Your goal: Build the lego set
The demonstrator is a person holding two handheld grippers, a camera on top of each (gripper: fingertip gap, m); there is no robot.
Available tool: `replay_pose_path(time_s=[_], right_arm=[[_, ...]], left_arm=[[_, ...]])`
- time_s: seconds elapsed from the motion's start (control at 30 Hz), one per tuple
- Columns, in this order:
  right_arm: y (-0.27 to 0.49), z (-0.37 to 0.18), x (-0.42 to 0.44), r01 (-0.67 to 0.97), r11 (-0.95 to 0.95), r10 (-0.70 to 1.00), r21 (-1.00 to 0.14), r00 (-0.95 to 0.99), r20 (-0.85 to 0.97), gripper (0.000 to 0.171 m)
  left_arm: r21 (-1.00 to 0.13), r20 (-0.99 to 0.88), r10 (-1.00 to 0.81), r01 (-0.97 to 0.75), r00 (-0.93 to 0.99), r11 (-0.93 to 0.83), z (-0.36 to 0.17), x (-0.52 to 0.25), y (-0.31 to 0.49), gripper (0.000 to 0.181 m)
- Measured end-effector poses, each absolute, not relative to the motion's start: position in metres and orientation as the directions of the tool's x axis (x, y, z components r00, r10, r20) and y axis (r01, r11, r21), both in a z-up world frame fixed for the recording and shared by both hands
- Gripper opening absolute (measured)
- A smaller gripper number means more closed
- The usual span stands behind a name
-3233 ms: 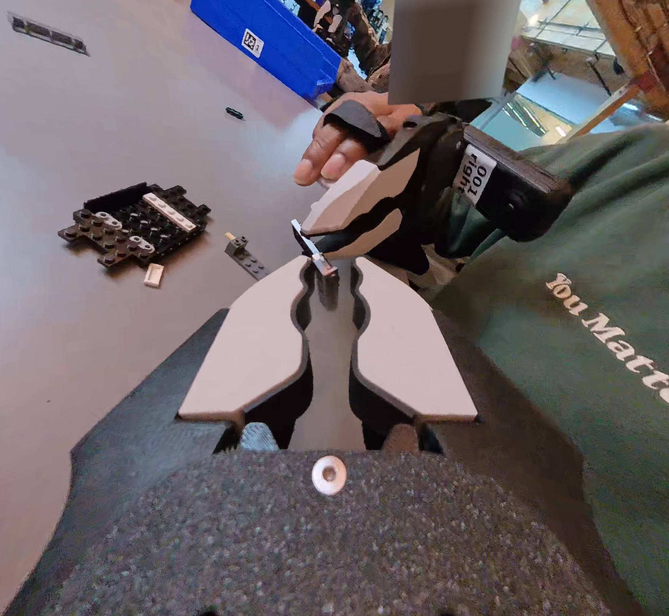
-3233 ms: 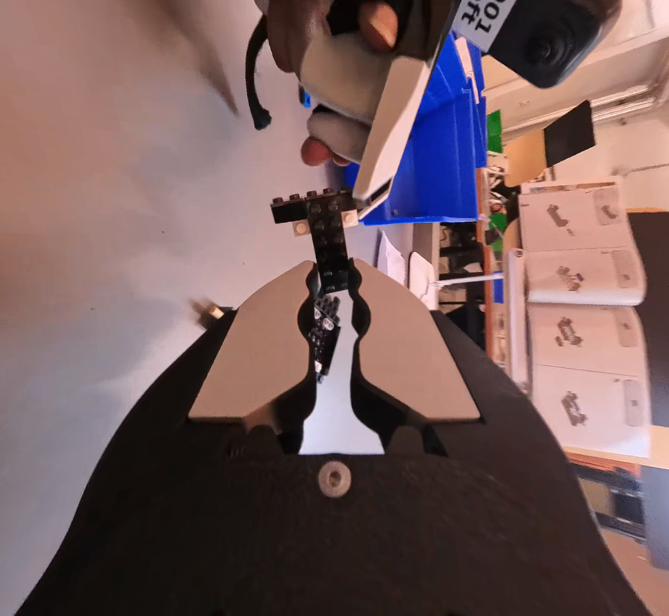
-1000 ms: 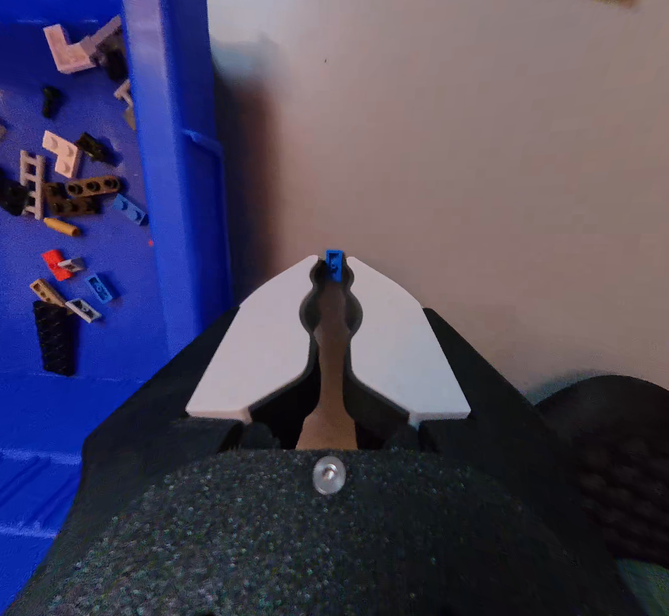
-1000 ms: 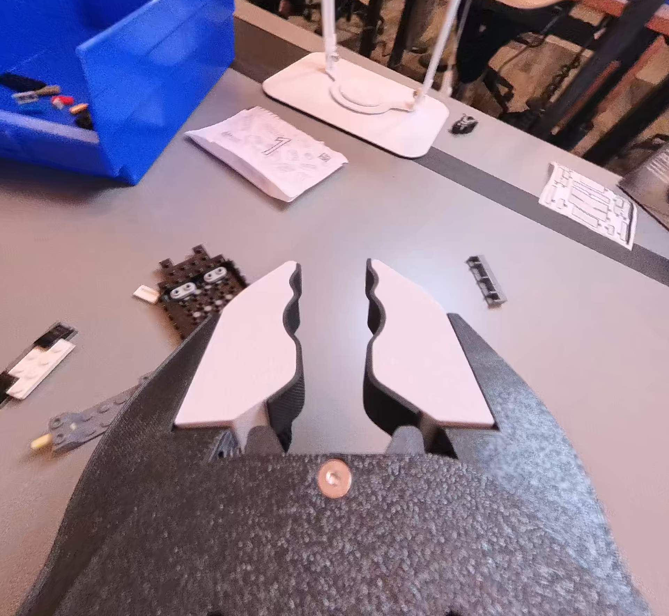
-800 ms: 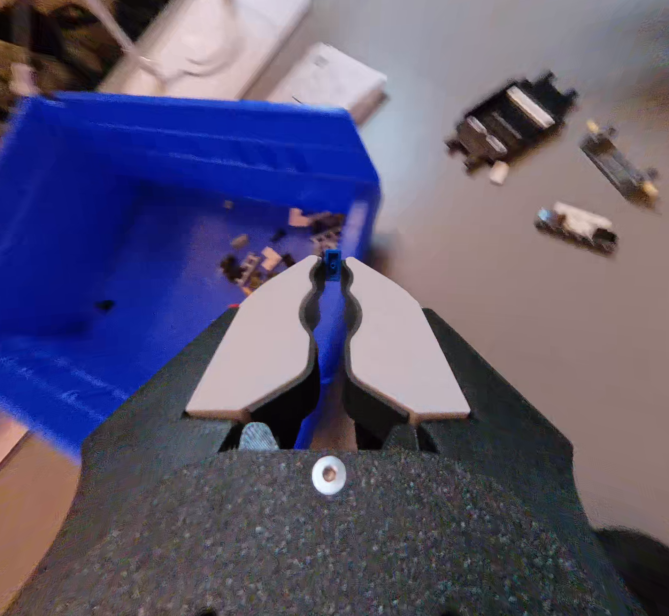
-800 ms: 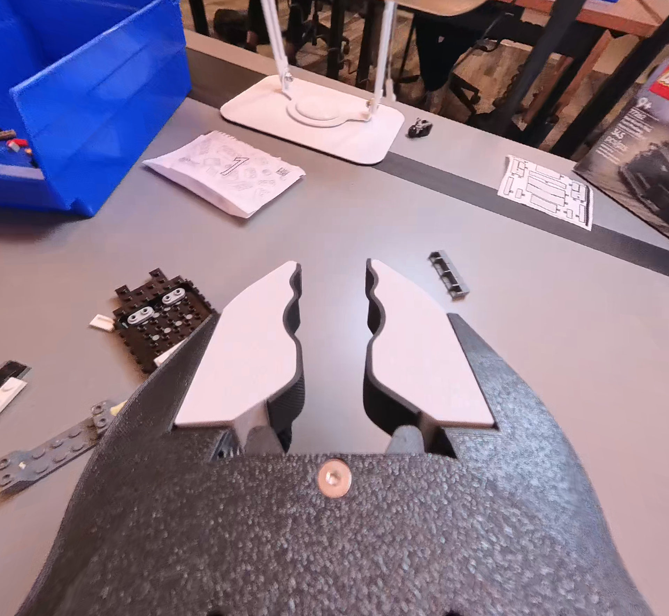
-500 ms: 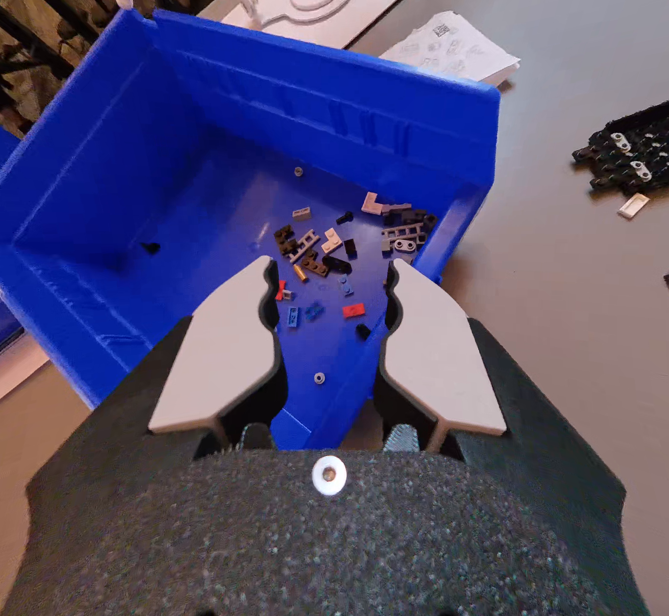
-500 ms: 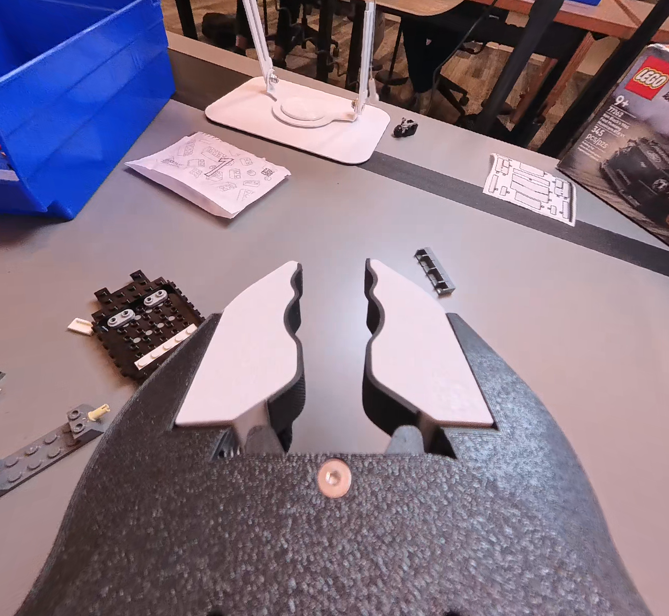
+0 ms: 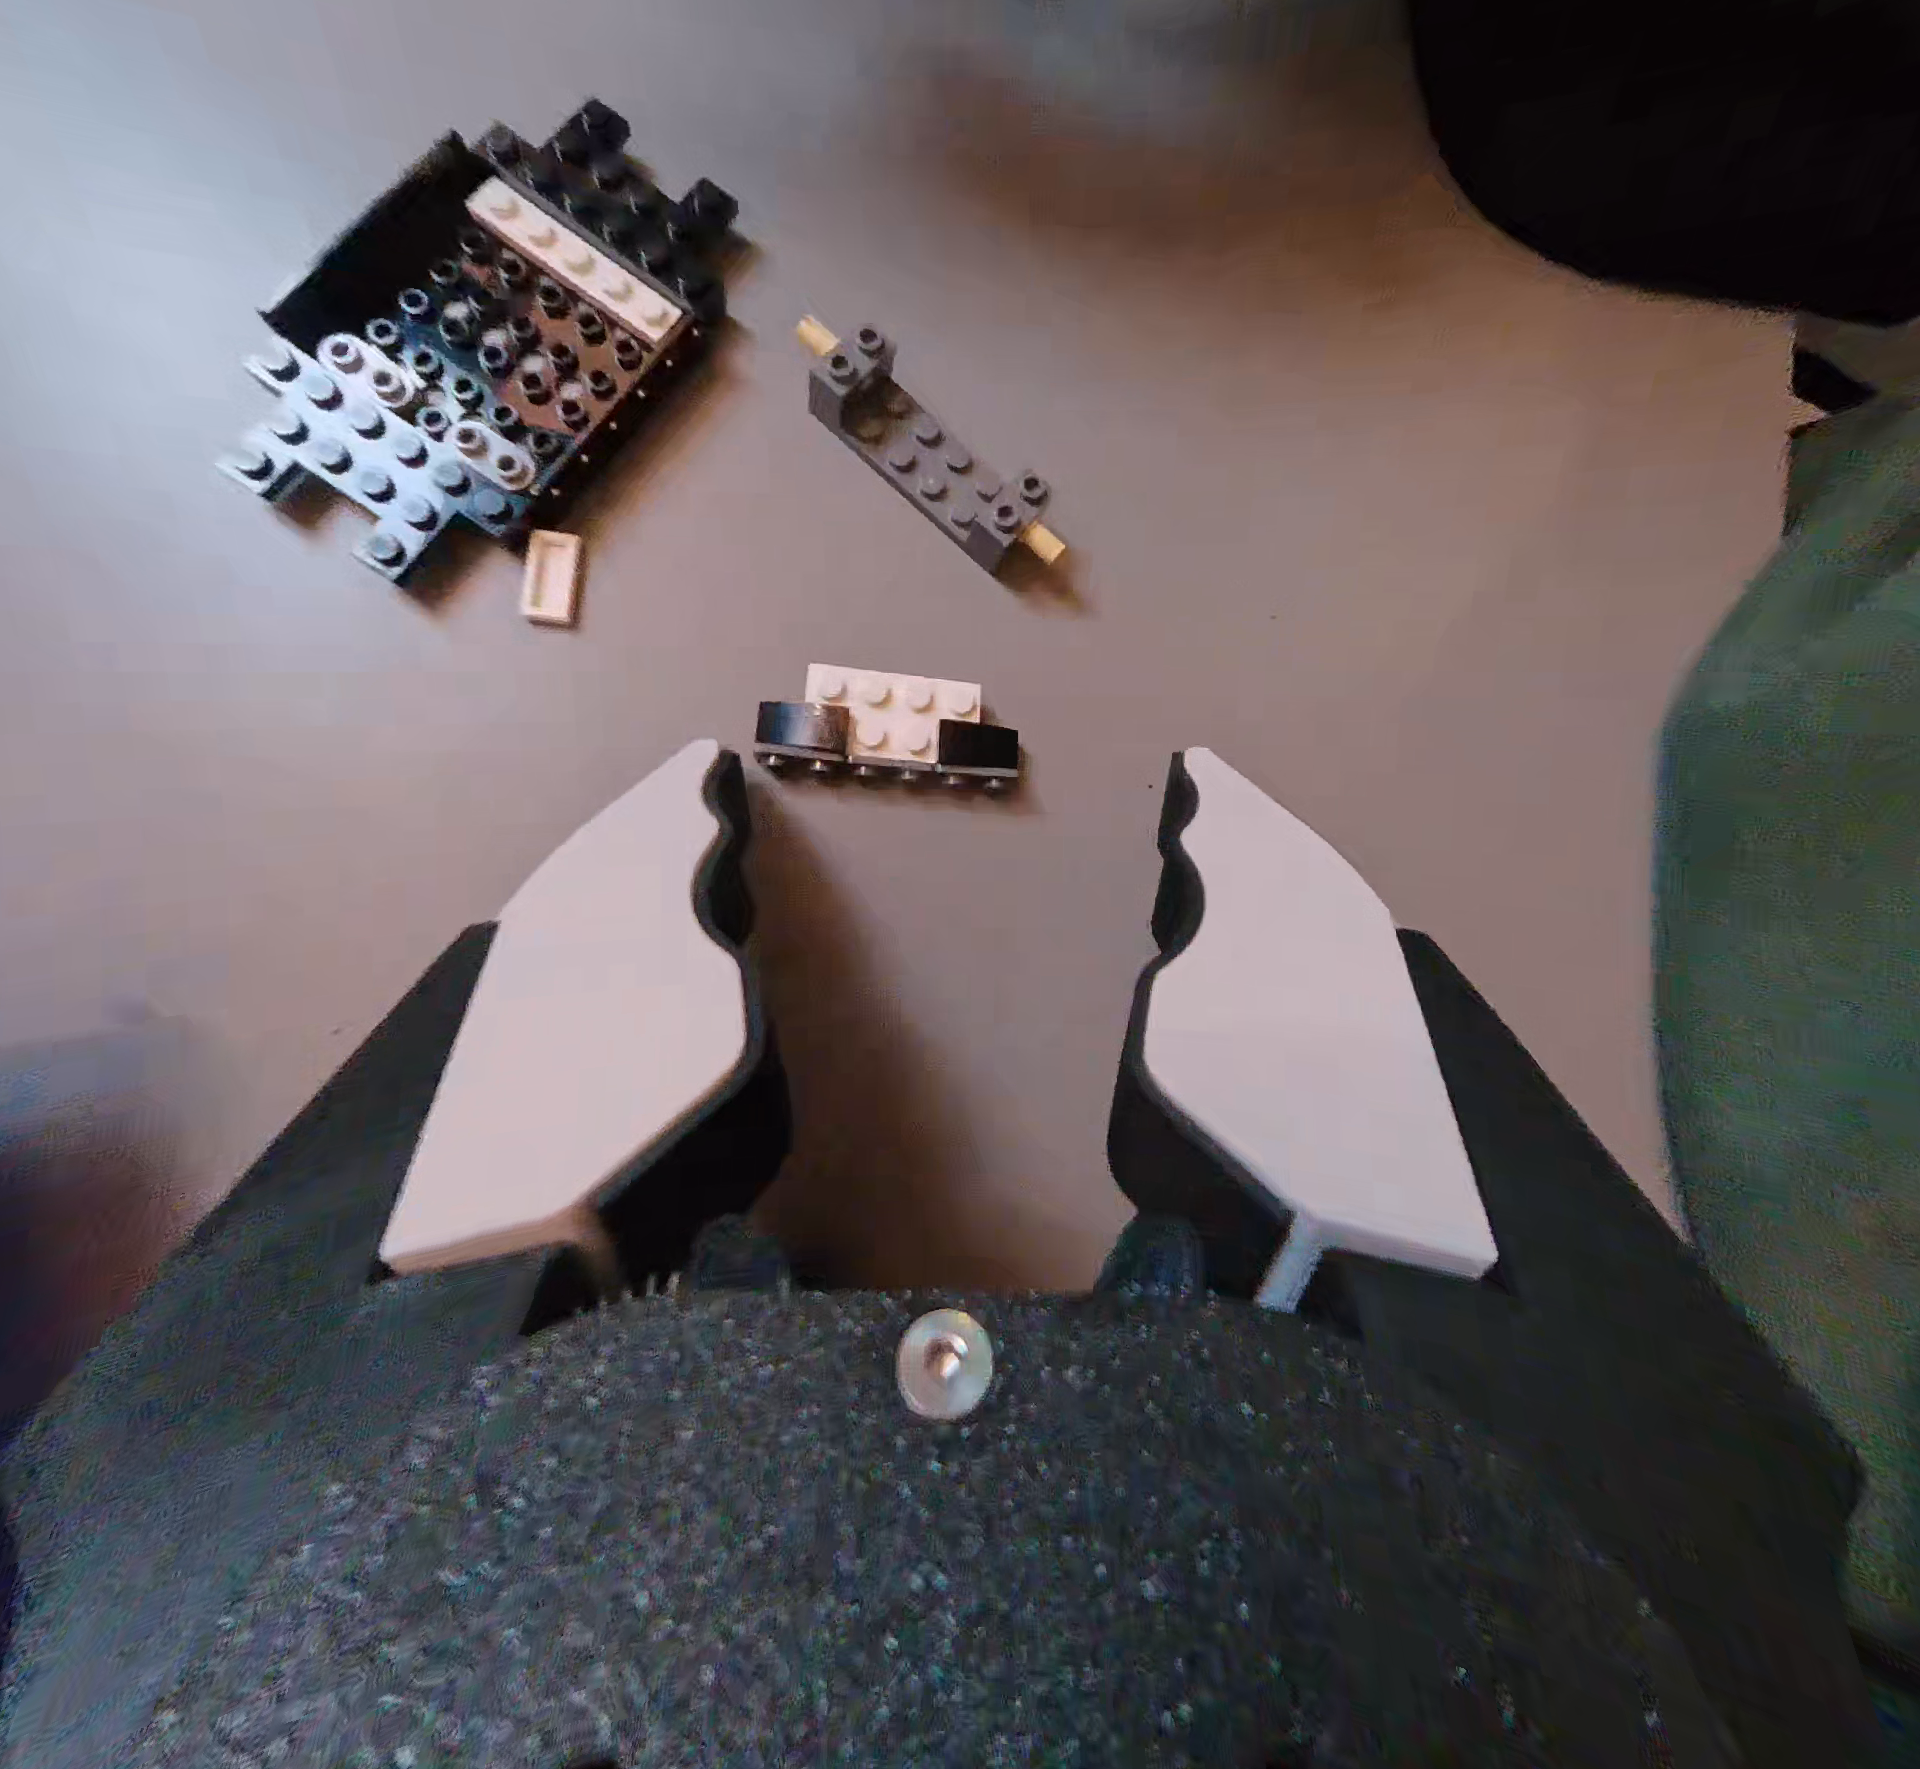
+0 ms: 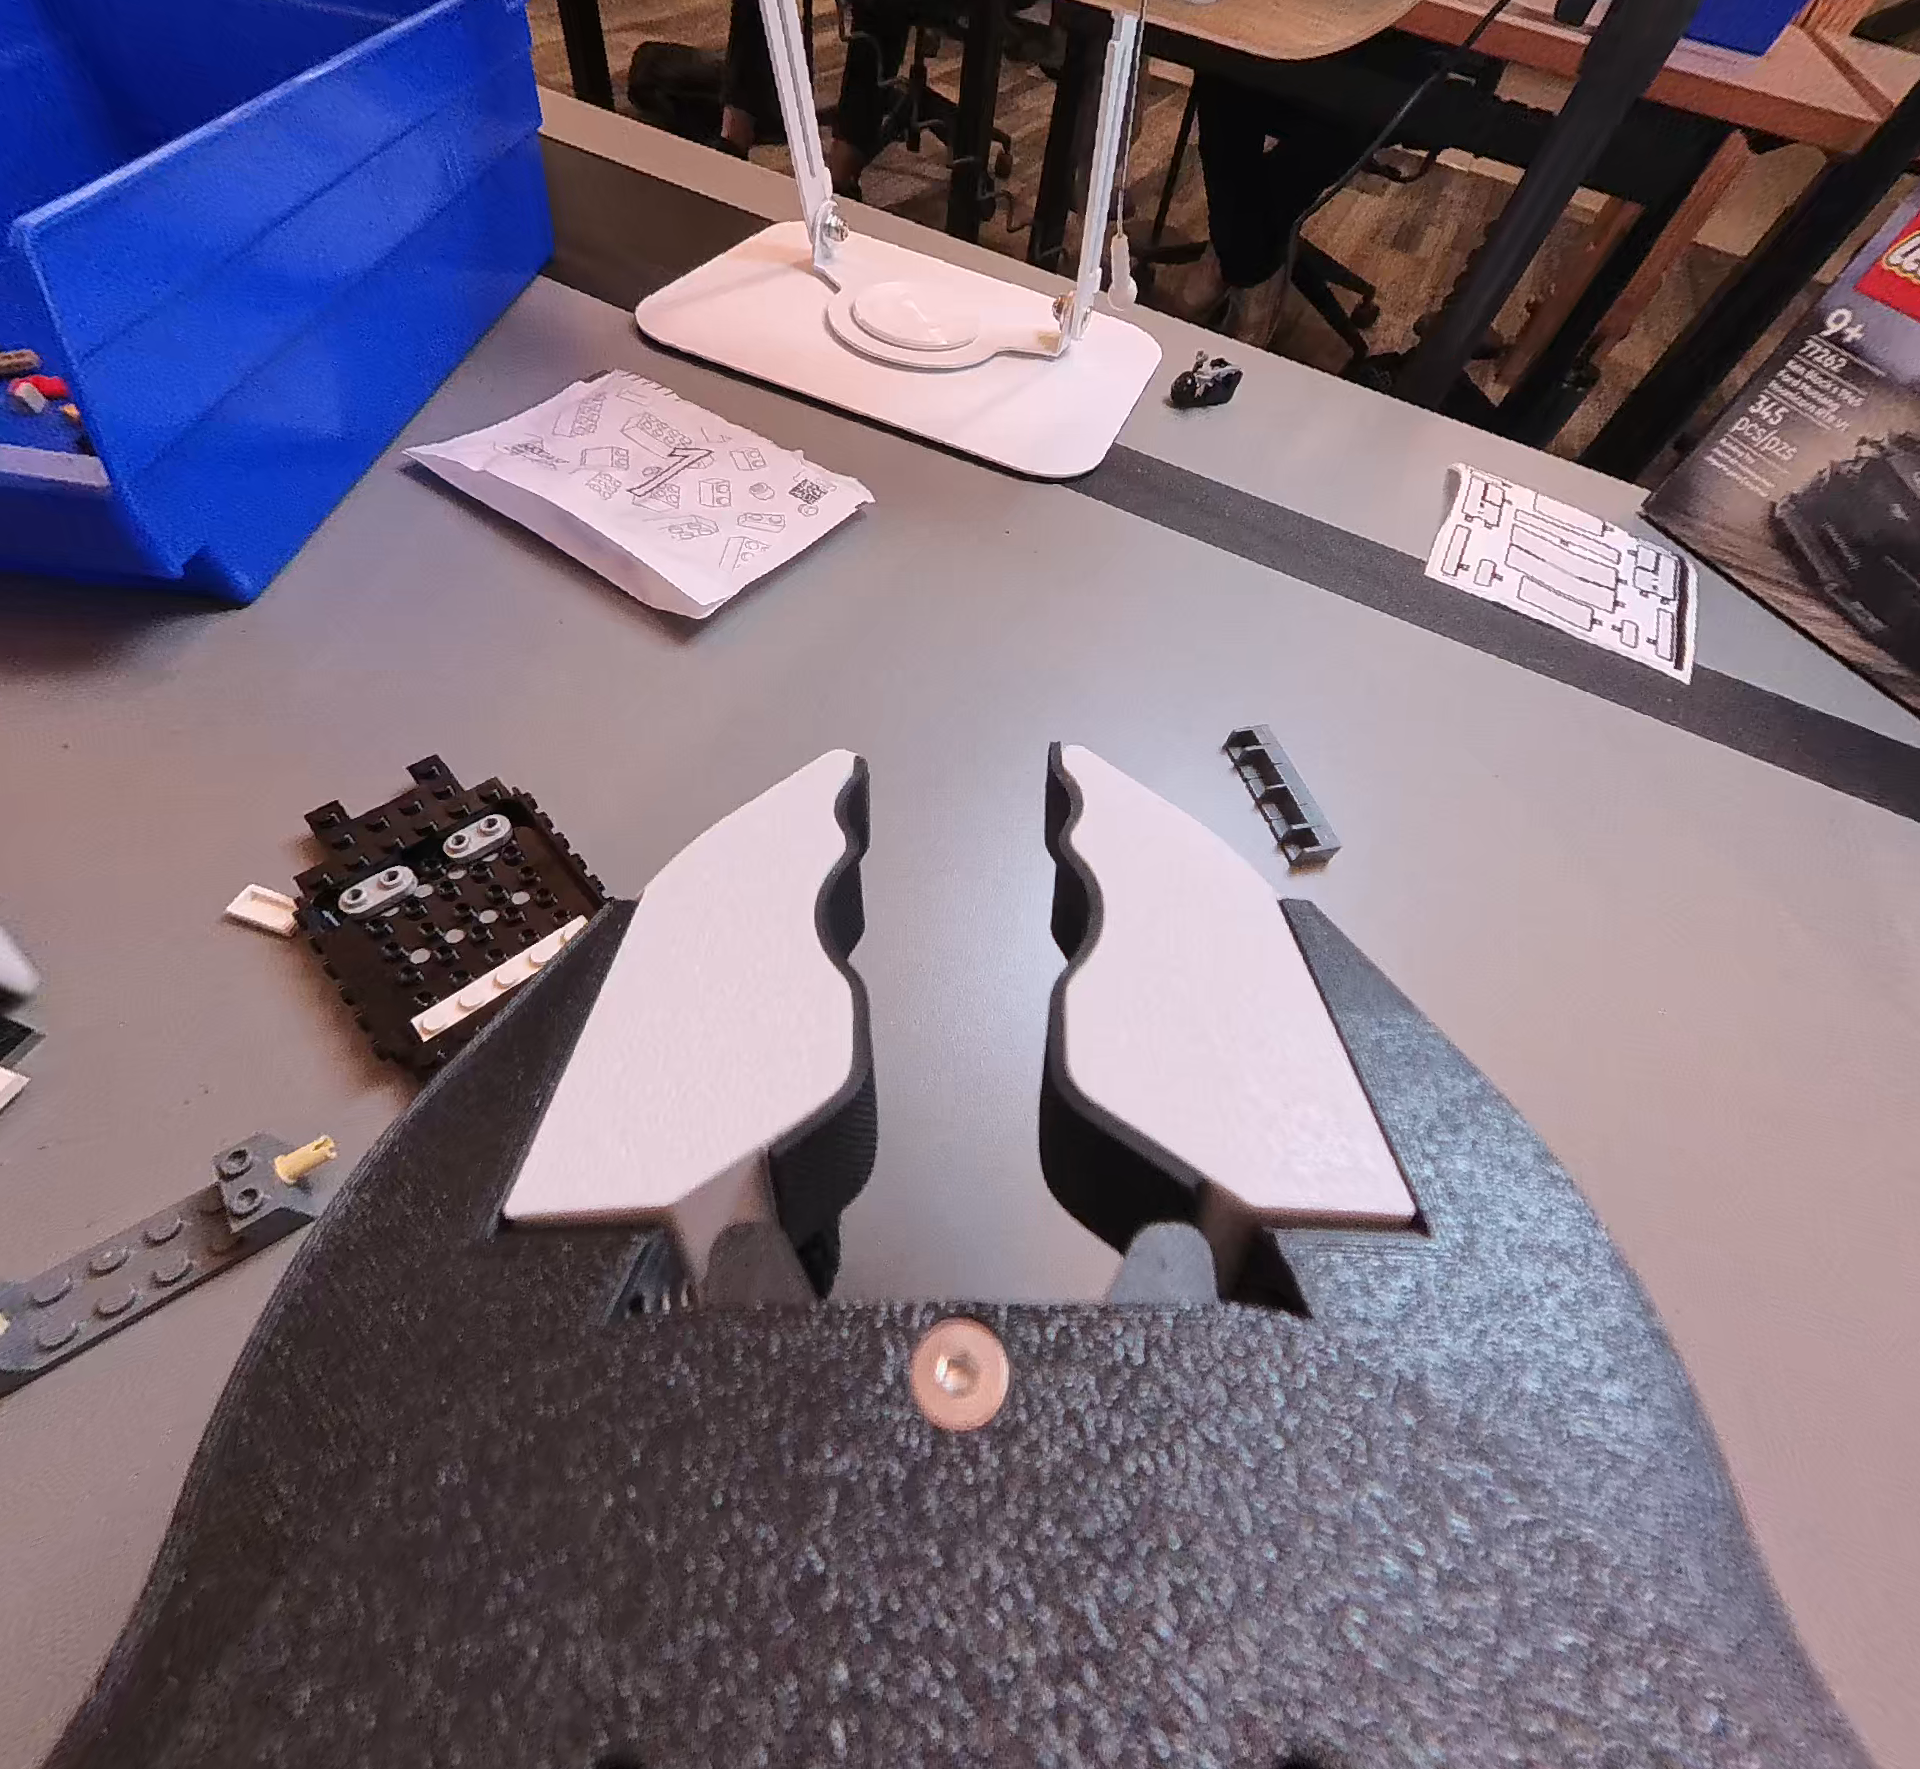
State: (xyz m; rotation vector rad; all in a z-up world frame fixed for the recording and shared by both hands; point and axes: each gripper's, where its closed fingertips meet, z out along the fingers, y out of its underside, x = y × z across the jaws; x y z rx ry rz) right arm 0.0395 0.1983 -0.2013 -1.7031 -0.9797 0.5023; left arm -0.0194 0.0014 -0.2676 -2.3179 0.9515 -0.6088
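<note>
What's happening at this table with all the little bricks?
A person holds two hand grippers over a grey table strewn with toy bricks. Both are open and empty. The left gripper hovers just above a small white-and-black brick piece; beyond it lie a grey axle plate and a black studded base. The right gripper hangs over bare table, with a small dark grille piece to its right. A blue bin and a white paper bag sit farther back.

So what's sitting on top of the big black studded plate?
On the black plate: a white strip and two grey rounded links. The right tongs' body hides its near corner in the right wrist view.
</note>
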Motion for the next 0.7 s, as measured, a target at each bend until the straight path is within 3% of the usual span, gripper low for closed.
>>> replay_pose_path(time_s=[0.07, 0.13, 0.27, 0.37, 0.47, 0.57, 0.7], right_arm=[[0.198, -0.201, 0.04, 0.36, -0.104, 0.807, -0.927, 0.575, 0.133, 0.032], [0.198, -0.201, 0.039, 0.361, -0.101, 0.811, -0.927, 0.57, 0.133, 0.032], [0.177, -0.196, 0.025, 0.336, -0.052, 0.884, -0.94, 0.454, 0.113, 0.028], [0.12, -0.195, 0.001, 0.311, -0.091, 0.988, -0.946, 0.146, -0.047, 0.027], [0.066, -0.191, -0.011, 0.317, -0.237, 0.953, -0.918, -0.108, -0.283, 0.032], [0.04, -0.183, -0.018, 0.311, -0.341, 0.887, -0.887, -0.207, -0.413, 0.031], [0.027, -0.181, -0.022, 0.323, -0.406, 0.833, -0.855, -0.256, -0.491, 0.011]], left_arm=[[-0.638, 0.103, -0.741, -0.527, 0.664, -0.562, -0.275, -0.016, 0.01, 0.071], [-0.622, -0.009, -0.758, -0.597, 0.652, -0.506, -0.277, -0.018, 0.015, 0.052], [-0.645, -0.069, -0.777, -0.622, 0.626, -0.444, -0.273, -0.022, 0.017, 0.049], [-0.748, -0.168, -0.741, -0.574, 0.65, -0.334, -0.25, -0.023, 0.03, 0.049], [-0.813, -0.344, -0.652, -0.562, 0.676, -0.154, -0.215, -0.023, 0.042, 0.049], [-0.795, -0.499, -0.561, -0.607, 0.66, -0.007, -0.192, -0.019, 0.045, 0.049], [-0.745, -0.614, -0.494, -0.658, 0.615, 0.108, -0.181, -0.007, 0.042, 0.049]])
